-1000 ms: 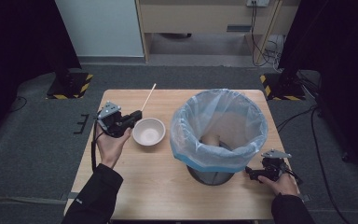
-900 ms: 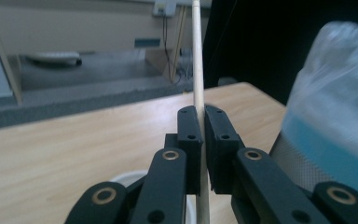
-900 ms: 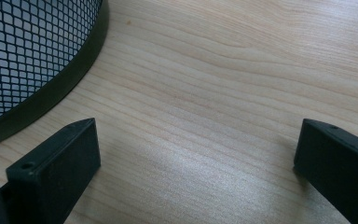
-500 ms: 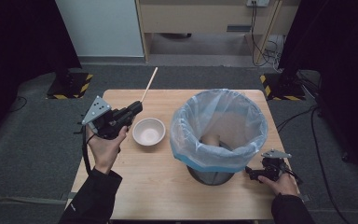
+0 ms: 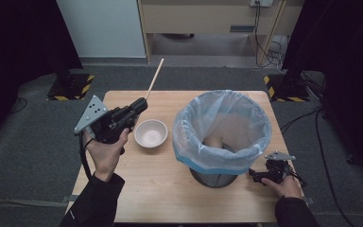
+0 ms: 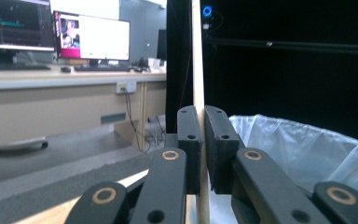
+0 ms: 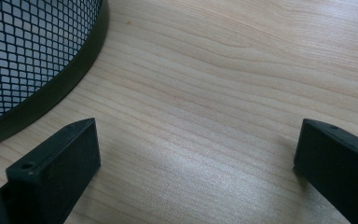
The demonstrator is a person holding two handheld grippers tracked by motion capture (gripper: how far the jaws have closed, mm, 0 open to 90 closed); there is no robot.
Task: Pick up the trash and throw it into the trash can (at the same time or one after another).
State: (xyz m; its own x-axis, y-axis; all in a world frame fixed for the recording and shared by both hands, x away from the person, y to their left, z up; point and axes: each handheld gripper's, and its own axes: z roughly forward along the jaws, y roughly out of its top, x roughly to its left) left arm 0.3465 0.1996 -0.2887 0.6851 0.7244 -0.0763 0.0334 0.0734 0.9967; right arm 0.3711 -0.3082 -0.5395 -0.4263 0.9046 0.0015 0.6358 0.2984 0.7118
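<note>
The left tongs (image 5: 139, 105), lifted above the bench (image 5: 146, 189), are clamped on a stick (image 5: 154, 79) pointing up and away. A bowl (image 5: 151, 134) sits just beside them, then the bin (image 5: 222, 132). The right tongs (image 5: 254, 174) rest spread apart at the bin's base; its liner hides the contents.

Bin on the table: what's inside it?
The bin is lined with a pale blue bag. Down inside, one tan object shows against the liner; what it is cannot be told. The bag's near wall hides the rest of the bottom.
</note>
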